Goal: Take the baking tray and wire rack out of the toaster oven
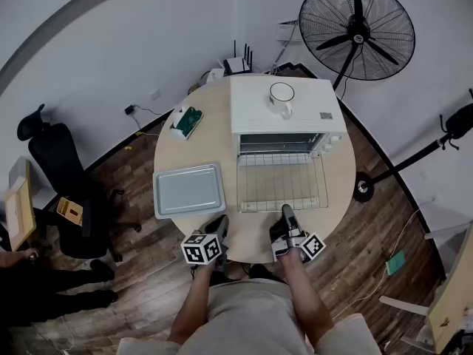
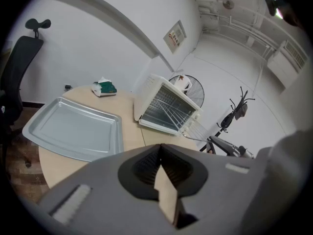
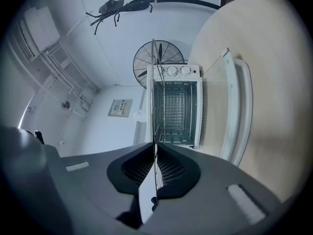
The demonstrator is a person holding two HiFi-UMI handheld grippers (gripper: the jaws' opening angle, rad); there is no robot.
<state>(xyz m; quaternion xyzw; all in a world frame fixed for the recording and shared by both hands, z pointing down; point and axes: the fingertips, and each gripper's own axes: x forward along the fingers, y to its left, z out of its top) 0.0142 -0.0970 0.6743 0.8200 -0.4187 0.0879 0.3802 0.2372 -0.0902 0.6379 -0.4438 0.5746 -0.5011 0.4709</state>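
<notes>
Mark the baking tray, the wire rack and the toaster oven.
baking tray (image 1: 188, 189): head view, middle of its flat bottom.
wire rack (image 1: 282, 183): head view, middle of its grid.
toaster oven (image 1: 251, 106): head view, bare top panel.

Take the table (image 1: 222, 143) as a dial, twelve farthest from the person. The oven (image 1: 295, 106) stands at one o'clock, with a mug (image 1: 281, 97) on its top. Its door (image 3: 243, 106) lies open toward six. The rack (image 1: 282, 183) reaches from the oven's mouth out over the door, its near edge between the jaws of the right gripper (image 1: 287, 214) at five. The tray (image 1: 188, 189) lies on the table at eight, left of the rack and apart from it. A box (image 1: 185, 121) sits at eleven. The left gripper (image 1: 220, 224) is at seven, just before the tray. Off the table, a fan (image 1: 357, 28) stands at one behind the oven, and a chair (image 1: 59, 176) at nine.
</notes>
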